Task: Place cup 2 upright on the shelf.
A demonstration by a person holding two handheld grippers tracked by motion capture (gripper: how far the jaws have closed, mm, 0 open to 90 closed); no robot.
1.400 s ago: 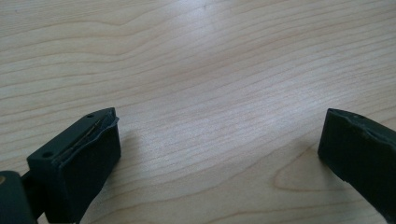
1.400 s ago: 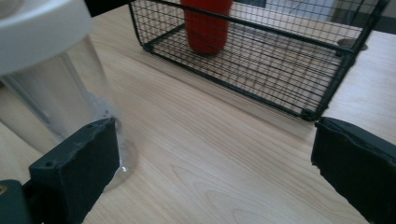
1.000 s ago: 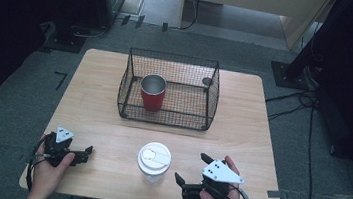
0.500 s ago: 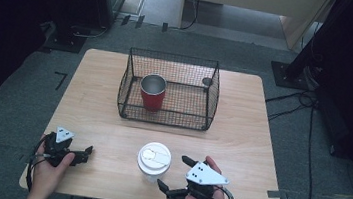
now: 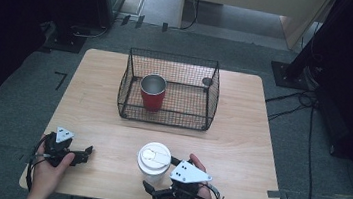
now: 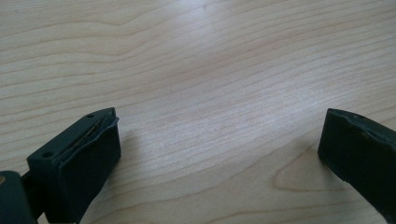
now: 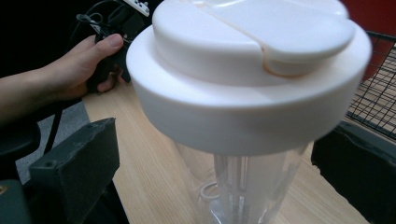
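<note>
The table was pale wood. At its far side, well beyond both grippers, stood a black wire basket with a red cup upright inside, towards the basket's left; the cup's inside looked metallic, and what it held could not be told.

Directly ahead of the right gripper, between its wide-open jaws, stood the tumbler: a clear body under a broad white lid with a raised flap across the top. In the right gripper view the tumbler stood upright on the wood, a jaw at either side and neither plainly touching it; something thin showed through the clear wall, too blurred to name.

The left gripper lay well to the tumbler's left, near the table's near edge, held in a hand. Its jaws were wide apart over bare wood.
</note>
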